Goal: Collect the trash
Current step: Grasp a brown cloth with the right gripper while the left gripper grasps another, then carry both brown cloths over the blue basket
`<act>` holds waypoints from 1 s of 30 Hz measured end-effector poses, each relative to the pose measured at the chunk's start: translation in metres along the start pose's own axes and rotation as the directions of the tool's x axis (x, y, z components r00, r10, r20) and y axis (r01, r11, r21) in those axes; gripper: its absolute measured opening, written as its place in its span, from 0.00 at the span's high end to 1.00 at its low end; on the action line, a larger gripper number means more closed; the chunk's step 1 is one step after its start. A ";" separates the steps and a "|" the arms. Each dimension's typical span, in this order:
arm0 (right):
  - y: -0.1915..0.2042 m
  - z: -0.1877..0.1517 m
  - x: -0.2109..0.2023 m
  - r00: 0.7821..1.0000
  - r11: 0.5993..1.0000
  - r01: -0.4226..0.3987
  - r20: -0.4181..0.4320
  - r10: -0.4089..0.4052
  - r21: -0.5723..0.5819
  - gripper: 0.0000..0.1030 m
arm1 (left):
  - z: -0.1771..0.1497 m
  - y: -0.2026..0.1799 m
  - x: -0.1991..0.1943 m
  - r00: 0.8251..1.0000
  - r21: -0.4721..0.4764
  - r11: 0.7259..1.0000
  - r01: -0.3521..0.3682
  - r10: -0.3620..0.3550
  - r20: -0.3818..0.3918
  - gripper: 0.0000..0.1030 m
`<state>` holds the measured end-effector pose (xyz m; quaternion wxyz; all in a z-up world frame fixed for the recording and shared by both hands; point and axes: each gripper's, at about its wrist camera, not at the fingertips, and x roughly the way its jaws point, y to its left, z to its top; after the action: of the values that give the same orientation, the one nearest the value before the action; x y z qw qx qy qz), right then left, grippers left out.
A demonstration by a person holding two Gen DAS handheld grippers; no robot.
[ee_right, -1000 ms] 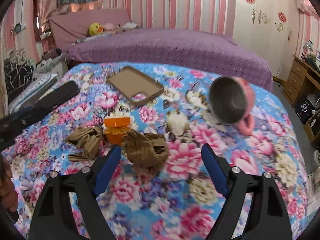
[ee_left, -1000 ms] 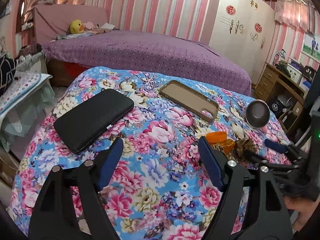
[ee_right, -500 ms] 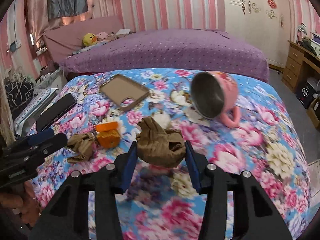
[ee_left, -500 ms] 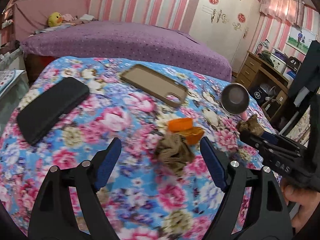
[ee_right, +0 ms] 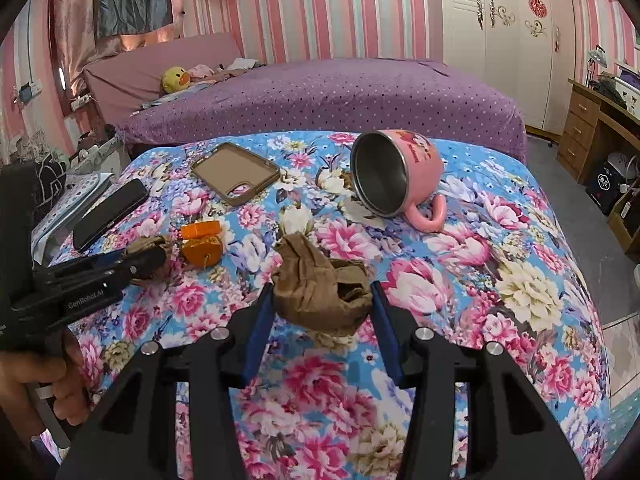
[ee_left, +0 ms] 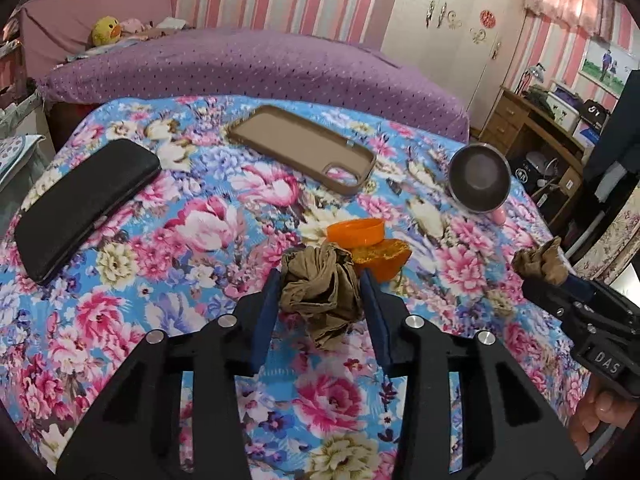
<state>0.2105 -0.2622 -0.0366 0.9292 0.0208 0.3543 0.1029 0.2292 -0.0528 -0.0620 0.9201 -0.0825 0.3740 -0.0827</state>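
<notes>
A second ago both grippers stood wide over the flowered cloth (ee_left: 168, 320) with nothing between them. Now the left gripper (ee_left: 320, 280) has come in over a crumpled brown paper wad (ee_left: 320, 292); its jaws are closing and the blue pads already sit against the wad's sides, which lies on the cloth just in front of the orange peel (ee_left: 380, 258). The right gripper (ee_right: 322, 294), which clamped half a second back, holds the second brown wad (ee_right: 320, 288) between its pads, above the cloth near the tipped pink mug (ee_right: 404, 172).

The black case (ee_left: 84, 204) and the tan phone case (ee_left: 304, 148) have not moved.

For writing: the right gripper's body, seen from the left camera, reads "DAS" (ee_left: 608, 358); the left gripper's body, seen from the right camera, reads "GenRobot.AI" (ee_right: 86, 300). The mug's print is too small to read.
</notes>
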 end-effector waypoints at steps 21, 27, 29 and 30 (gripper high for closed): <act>0.019 -0.016 -0.047 0.996 0.998 0.017 0.091 -0.012 -0.058 0.54 | -0.011 0.005 -0.079 0.987 -0.006 1.000 0.031 -0.029 0.158 0.62; 0.015 -0.024 -0.064 0.993 0.998 0.032 0.111 -0.025 -0.058 0.54 | -0.017 -0.003 -0.096 0.981 0.015 0.999 0.043 -0.045 0.186 0.62; 0.011 -0.026 -0.071 0.992 0.998 0.039 0.123 -0.032 -0.052 0.54 | -0.019 -0.007 -0.100 0.980 0.022 0.999 0.047 -0.050 0.195 0.62; 0.009 -0.027 -0.076 0.991 0.998 0.038 0.128 -0.032 -0.047 0.54 | -0.021 -0.011 -0.101 0.979 0.027 0.998 0.048 -0.052 0.195 0.62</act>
<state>0.1360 -0.2701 -0.0065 0.9518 -0.0019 0.2920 0.0937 0.1424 -0.0433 -0.0061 0.9508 -0.0896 0.2786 -0.1015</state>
